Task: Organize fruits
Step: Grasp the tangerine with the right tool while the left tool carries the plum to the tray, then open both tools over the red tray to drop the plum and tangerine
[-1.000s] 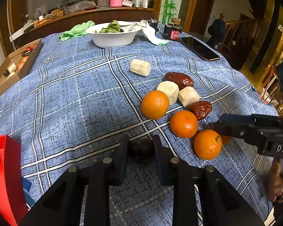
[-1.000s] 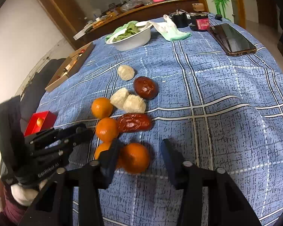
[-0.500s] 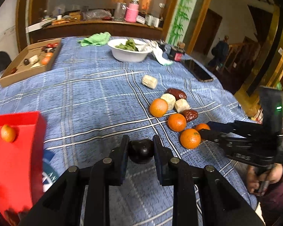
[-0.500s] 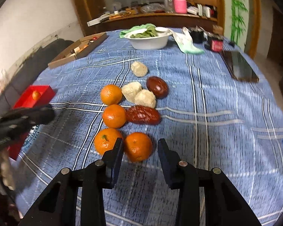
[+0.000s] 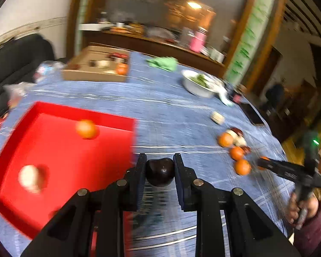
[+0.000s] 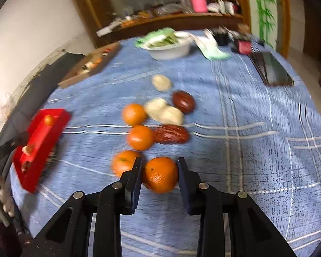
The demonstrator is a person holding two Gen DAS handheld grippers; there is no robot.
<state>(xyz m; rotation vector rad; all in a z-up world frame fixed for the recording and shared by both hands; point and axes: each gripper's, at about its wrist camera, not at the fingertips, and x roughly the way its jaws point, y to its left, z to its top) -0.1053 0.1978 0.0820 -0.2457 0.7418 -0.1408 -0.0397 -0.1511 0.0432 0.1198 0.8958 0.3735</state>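
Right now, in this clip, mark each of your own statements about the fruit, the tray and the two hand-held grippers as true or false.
1. The left hand-held gripper is clamped on a dark round fruit. True.
2. The red tray is empty. False: it holds an orange fruit and a pale piece.
3. The right hand-held gripper has an orange between its fingers. True; its jaws have just been closing on it.
4. The white bowl sits inside the red tray. False: it stands on the blue tablecloth at the far side.
5. Three more oranges lie on the cloth beyond the right gripper. True.
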